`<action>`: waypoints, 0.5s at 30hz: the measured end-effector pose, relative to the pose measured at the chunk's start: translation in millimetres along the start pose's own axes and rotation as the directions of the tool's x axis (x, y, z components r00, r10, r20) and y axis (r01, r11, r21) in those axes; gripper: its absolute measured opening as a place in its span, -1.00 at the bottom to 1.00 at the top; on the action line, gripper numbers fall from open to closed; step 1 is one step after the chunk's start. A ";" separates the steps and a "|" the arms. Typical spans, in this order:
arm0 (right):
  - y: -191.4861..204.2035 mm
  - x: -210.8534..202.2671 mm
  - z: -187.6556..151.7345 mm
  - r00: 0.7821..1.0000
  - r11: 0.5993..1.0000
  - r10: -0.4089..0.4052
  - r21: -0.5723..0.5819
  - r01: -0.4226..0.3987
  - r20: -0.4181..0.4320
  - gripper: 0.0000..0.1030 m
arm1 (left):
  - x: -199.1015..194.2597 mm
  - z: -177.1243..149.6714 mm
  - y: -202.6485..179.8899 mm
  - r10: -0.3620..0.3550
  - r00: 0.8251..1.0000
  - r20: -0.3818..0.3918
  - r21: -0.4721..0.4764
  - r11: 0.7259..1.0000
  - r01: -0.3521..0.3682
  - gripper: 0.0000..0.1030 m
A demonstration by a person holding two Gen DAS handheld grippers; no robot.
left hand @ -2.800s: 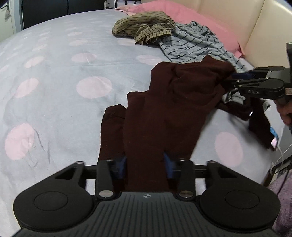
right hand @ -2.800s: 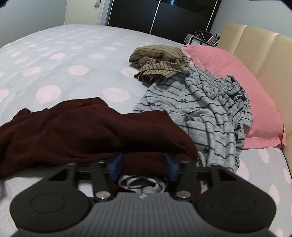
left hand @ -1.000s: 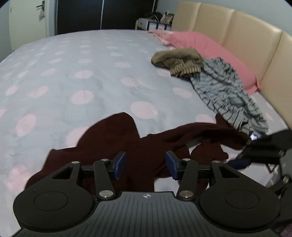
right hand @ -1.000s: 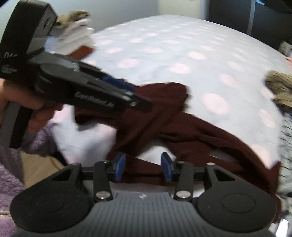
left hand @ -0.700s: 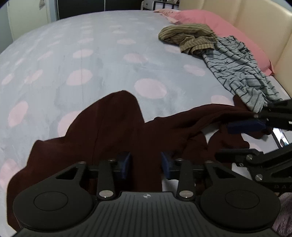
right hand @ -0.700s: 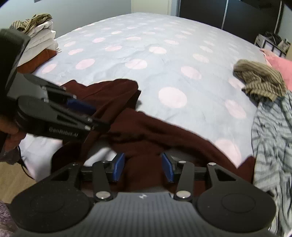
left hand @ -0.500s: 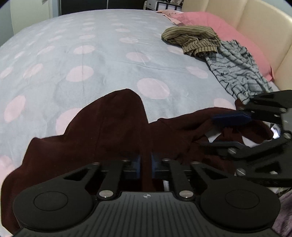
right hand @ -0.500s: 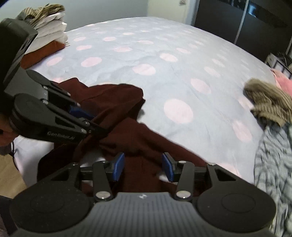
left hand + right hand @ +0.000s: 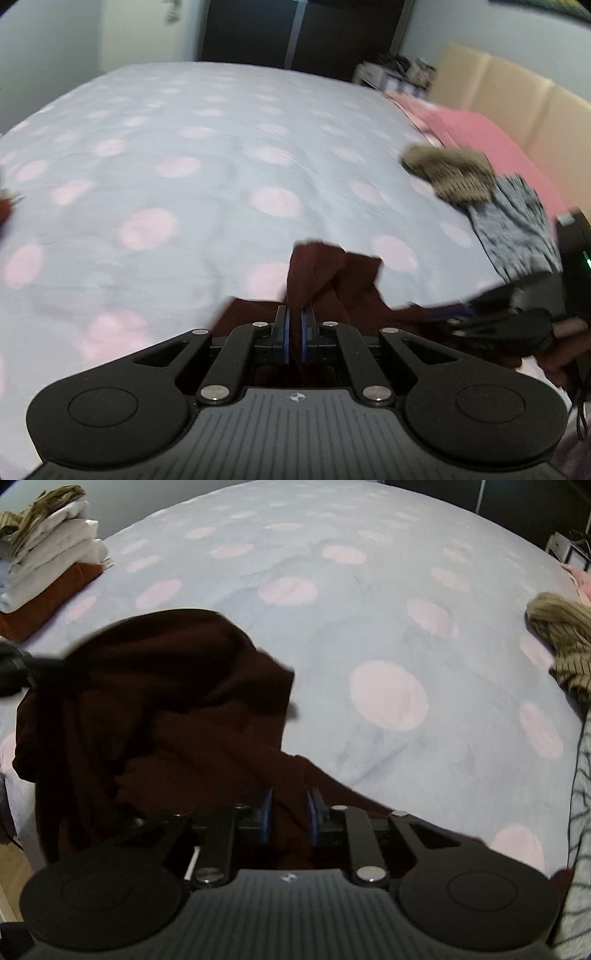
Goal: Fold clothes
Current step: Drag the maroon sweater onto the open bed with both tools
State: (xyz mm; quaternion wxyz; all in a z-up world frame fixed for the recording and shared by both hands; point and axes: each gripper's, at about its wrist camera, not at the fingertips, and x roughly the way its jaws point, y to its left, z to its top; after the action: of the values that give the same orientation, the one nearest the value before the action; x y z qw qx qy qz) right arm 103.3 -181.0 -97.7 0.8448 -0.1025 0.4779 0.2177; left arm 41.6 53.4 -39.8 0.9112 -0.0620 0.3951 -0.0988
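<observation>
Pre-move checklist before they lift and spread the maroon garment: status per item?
1. Left gripper shut on the maroon garment: ok, cloth pinched between its fingers.
2. Right gripper gripping: cannot tell; it has just been closing, cloth lies between the fingers, a gap shows.
3. Garment flat: not ok, bunched and creased.
4. Open bedspread ahead for laying out: ok.
5. Folded stack apart from the garment: ok.
6. Striped grey garment and olive one apart from the maroon one: ok.
</observation>
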 end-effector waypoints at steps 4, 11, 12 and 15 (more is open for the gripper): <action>0.6 -22.2 1.1 0.997 0.998 -0.063 0.033 0.061 0.041 -0.82 | -23.3 9.7 17.0 0.049 0.996 0.076 -0.015 0.999 -0.048 -0.93; -3.2 -89.9 3.2 0.951 0.967 -0.243 0.119 0.223 0.190 -0.84 | -66.9 42.0 28.6 0.096 0.977 0.188 -0.003 0.995 -0.097 -0.93; -3.6 -103.0 4.0 0.934 0.957 -0.283 0.132 0.259 0.220 -0.84 | -74.4 48.8 27.4 0.106 0.972 0.208 0.013 0.994 -0.111 -0.93; -6.2 -142.3 6.7 0.874 0.926 -0.374 0.179 0.333 0.309 -0.84 | -100.7 71.1 27.4 0.126 0.954 0.273 0.065 0.987 -0.149 -0.93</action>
State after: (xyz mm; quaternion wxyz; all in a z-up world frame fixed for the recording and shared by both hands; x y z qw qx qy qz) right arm 47.5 -222.4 26.8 0.9441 -0.0984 0.3113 0.0446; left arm 30.0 105.6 74.6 0.9627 -0.0083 0.2669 -0.0426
